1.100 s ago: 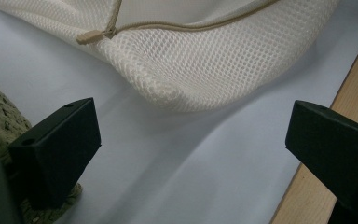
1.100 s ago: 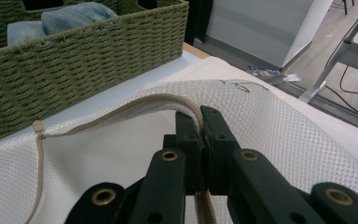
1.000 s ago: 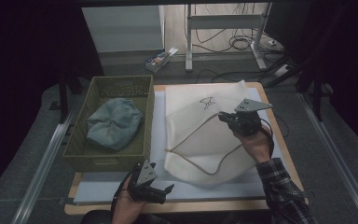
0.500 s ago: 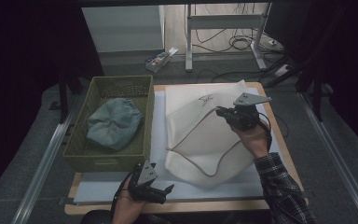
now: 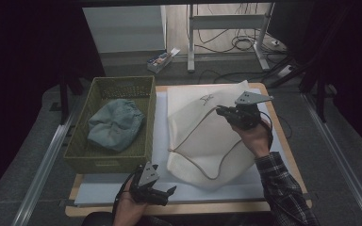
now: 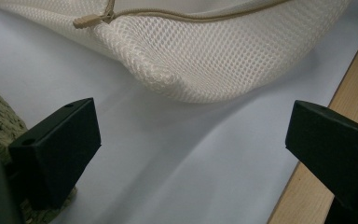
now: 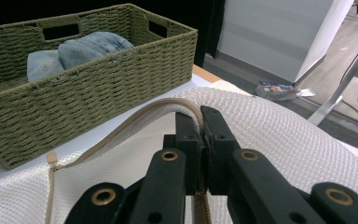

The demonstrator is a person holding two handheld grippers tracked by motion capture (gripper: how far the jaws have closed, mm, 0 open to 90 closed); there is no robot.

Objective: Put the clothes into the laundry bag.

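Note:
A white mesh bag point(image 5: 202, 141) with a beige zipper point(image 5: 188, 139) lies on the pale mat. My right gripper point(image 5: 220, 111) is over its far right part, shut on the zipper tape point(image 7: 135, 121) and holding that edge a little above the mesh point(image 7: 270, 135); in the right gripper view the jaws point(image 7: 201, 123) meet around the tape. Near the table's front edge my left gripper point(image 5: 167, 195) is open with nothing between its jaws. In the left gripper view point(image 6: 191, 135) it points at the bag's near corner point(image 6: 214, 56) and the zipper's end point(image 6: 91, 19).
A green woven basket point(image 5: 103, 162) stands left of the bag and holds a blue denim garment point(image 5: 115, 125), also seen from the right gripper point(image 7: 84, 49). The wooden table edge point(image 6: 317, 186) runs beside the mat point(image 6: 168, 177). Floor clutter and cables lie beyond the table.
My right gripper has shifted slightly left and away with the zipper tape in it. The left gripper has stayed put.

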